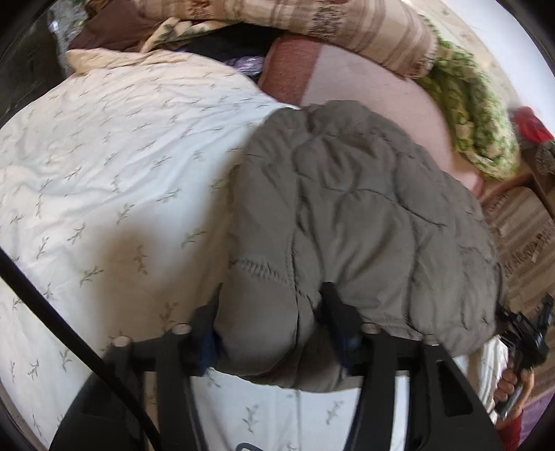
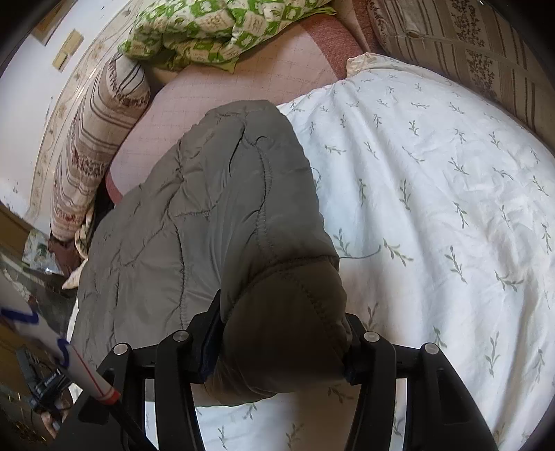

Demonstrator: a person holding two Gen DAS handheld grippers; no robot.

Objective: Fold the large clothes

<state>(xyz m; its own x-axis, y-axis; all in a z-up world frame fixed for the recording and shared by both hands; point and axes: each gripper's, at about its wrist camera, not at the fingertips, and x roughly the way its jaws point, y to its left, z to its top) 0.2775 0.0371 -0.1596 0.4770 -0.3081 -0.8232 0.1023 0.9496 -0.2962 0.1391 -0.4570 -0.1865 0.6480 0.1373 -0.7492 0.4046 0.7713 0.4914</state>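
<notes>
From the left wrist, the left gripper has its fingers pinching a padded edge of the grey quilted jacket, which lies on the leaf-print duvet; a fold looks under way.

From the right wrist, the right gripper pinches another thick edge. Next, both carry their edges across together; the green blanket and striped pillow crowd the far side.

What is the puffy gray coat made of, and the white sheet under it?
The gray coat looks like smooth, slightly shiny synthetic cloth with padding inside: stitched lines make puffy sections. The white sheet looks like thin matte cotton, finely wrinkled, printed with little leaves.
</notes>
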